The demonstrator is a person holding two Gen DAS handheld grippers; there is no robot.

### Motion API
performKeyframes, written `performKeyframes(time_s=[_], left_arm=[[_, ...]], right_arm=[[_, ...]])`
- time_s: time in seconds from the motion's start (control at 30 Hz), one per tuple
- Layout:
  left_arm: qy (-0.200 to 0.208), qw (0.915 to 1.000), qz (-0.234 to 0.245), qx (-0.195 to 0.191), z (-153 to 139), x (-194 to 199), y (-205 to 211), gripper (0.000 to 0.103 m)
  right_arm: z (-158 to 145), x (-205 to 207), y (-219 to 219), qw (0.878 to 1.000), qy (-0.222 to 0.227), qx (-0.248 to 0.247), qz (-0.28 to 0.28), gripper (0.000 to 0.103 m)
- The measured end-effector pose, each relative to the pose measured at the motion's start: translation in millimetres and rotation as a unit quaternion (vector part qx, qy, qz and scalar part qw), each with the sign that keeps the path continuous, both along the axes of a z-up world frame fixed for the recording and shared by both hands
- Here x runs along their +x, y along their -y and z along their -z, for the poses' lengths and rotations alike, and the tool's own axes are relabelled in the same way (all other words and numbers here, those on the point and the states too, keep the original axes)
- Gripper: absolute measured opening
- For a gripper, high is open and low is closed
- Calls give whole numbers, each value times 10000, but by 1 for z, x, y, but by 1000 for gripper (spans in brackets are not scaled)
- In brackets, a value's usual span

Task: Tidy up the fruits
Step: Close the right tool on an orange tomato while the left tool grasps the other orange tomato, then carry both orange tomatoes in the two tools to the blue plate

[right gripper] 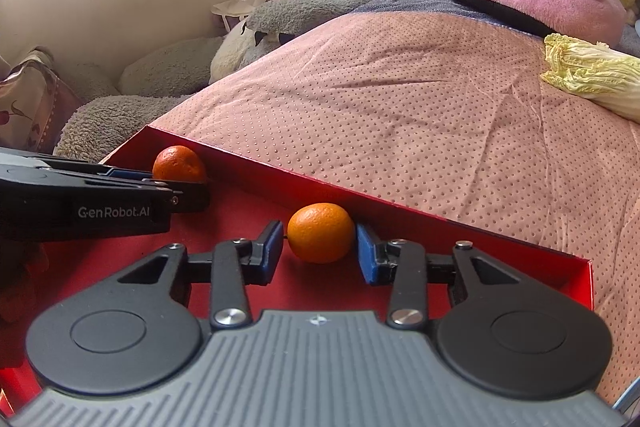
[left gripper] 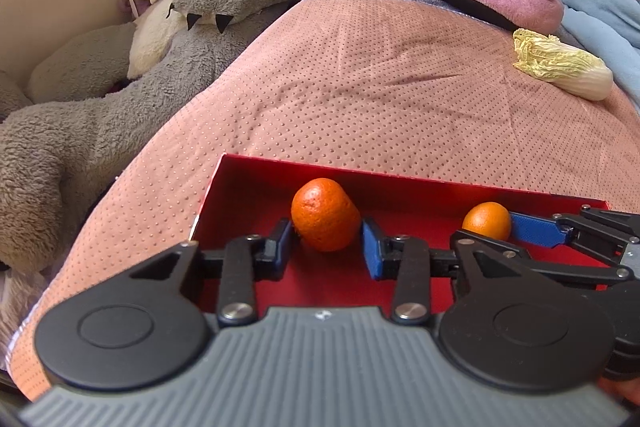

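Under everything lies the pink dotted bedspread (left gripper: 360,87), a soft, yielding base, so the red cardboard box (left gripper: 256,171) resting on it will likely tip or slide if I press down hard. The box is light and thin-walled; I judge it best left alone while I work inside it. Both fruits lie on its floor near the far wall. My left gripper (left gripper: 326,241) is narrowed around the darker tangerine (left gripper: 325,214), with the pads at its flanks and seemingly touching the rind. My right gripper (right gripper: 320,247) is closed in the same way on the paler tangerine (right gripper: 320,231), which sits well apart from the other. These are small, light and round, with a loose, dimpled peel over soft flesh. A gentle squeeze across the widest middle should hold them, while a harder one risks bruising or a sideways roll.
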State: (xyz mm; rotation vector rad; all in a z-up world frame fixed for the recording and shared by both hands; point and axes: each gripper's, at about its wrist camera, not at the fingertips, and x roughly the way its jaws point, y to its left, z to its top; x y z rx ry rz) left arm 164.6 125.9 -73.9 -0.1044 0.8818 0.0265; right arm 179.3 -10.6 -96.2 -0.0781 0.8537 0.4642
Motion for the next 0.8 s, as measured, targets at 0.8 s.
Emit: performKeyframes(time_s=[0.8], left_arm=[[212, 9997, -38, -72, -24, -53, 33, 38]], right_arm=[[-50, -115, 60, 9994, 258, 222, -28, 45]])
